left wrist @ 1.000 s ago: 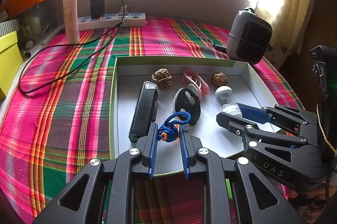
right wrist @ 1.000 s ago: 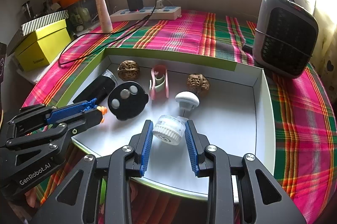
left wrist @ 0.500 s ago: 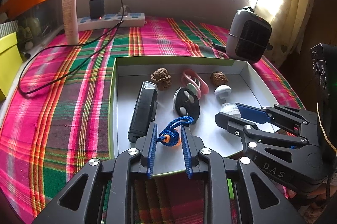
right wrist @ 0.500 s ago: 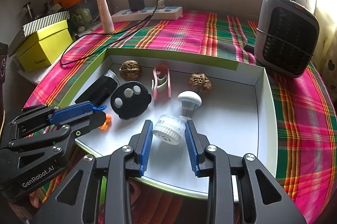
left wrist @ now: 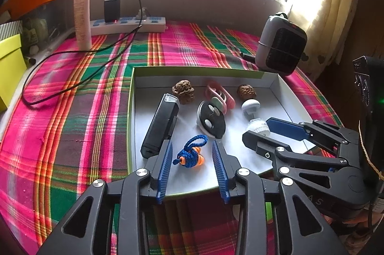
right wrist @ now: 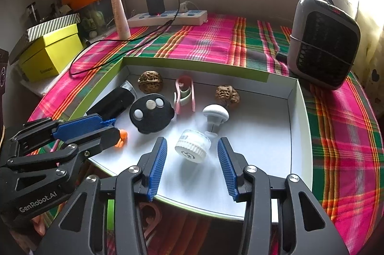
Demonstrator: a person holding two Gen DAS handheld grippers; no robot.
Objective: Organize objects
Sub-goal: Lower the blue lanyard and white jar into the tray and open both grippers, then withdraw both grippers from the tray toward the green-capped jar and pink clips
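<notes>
Left wrist: left tongs (left wrist: pixel 192 156) apart, blue cord toy (left wrist: pixel 189 155) lying loose between.

Pink-green-orange plaid cloth (left wrist: pixel 72 111); white tray (right wrist: pixel 297 135) with lime outer rim; blue cord (left wrist: pixel 192 149), orange beads; yellow box (right wrist: pixel 50 56) at left.

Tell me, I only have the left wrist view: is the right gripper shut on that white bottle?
Observer: No. The right gripper is open, and the white bottle lies between its fingers with a gap on each side.
Operator: Which way is the bottle lying?
Observer: On its side, ridged cap facing the gripper.
Operator: Anything on the box floor to its right?
Observer: Nothing shows there, up to the box wall.
</notes>
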